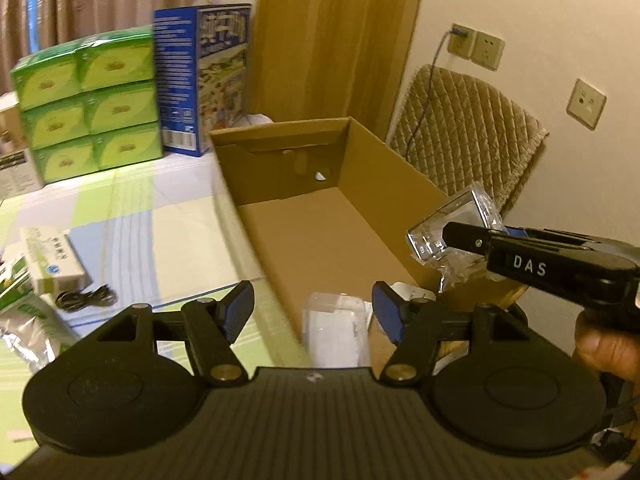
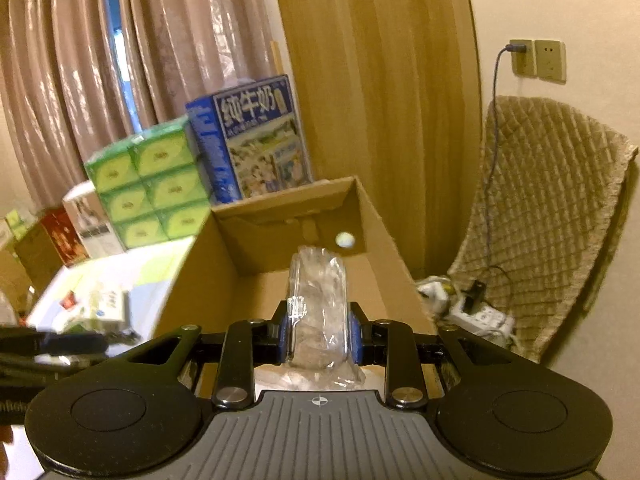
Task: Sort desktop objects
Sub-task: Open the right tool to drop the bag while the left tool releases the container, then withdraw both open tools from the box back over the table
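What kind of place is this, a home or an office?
Most likely a room in a home: long curtains over a window, a chair with a quilted cover, and household packs, green tissue packs and a milk carton box, on the table.

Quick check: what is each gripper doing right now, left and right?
Left gripper: open, nothing between its fingers.
Right gripper: closed on a clear plastic package, over the cardboard box.
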`<action>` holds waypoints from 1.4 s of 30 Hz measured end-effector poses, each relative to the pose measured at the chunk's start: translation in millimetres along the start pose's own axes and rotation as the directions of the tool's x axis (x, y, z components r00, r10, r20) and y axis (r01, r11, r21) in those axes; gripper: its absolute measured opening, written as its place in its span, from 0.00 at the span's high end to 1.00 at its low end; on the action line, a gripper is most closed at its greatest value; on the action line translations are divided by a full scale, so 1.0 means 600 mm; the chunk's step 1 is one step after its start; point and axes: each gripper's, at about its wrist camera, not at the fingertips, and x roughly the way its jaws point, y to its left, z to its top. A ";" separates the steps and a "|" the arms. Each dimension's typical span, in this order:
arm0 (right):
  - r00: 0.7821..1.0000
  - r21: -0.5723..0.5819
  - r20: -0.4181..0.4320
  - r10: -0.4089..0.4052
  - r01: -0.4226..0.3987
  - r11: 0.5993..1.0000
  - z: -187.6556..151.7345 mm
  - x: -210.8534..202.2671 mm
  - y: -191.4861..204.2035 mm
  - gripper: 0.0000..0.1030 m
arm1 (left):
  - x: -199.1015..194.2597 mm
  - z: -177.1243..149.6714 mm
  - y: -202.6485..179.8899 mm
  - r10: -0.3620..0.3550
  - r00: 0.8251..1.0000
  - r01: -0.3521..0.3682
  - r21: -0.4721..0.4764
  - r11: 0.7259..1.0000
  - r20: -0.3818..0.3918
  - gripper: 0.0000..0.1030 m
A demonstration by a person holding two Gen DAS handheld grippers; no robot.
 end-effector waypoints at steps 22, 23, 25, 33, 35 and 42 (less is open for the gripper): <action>0.999 -0.001 -0.018 0.039 -0.039 0.999 -0.099 -0.147 0.077 0.33 | -0.141 -0.124 0.091 0.109 0.994 -0.110 -0.139 0.984 -0.018 0.29; 0.999 -0.009 -0.023 0.046 -0.046 0.999 -0.104 -0.150 0.084 0.31 | -0.149 -0.130 0.095 0.115 0.993 -0.116 -0.142 0.983 -0.019 0.29; 0.998 -0.024 -0.035 0.058 -0.059 0.998 -0.114 -0.156 0.098 0.29 | -0.163 -0.143 0.102 0.130 0.991 -0.132 -0.147 0.980 -0.021 0.28; 0.990 -0.054 -0.090 0.106 -0.111 0.992 -0.143 -0.159 0.148 0.24 | -0.217 -0.206 0.144 0.189 0.981 -0.194 -0.204 0.960 -0.044 0.25; 0.988 -0.070 -0.100 0.120 -0.128 0.989 -0.149 -0.158 0.162 0.24 | -0.227 -0.220 0.158 0.205 0.977 -0.212 -0.218 0.953 -0.054 0.25; 0.975 -0.120 -0.135 0.175 -0.191 0.974 -0.163 -0.149 0.213 0.24 | -0.258 -0.259 0.199 0.247 0.966 -0.258 -0.262 0.930 -0.074 0.24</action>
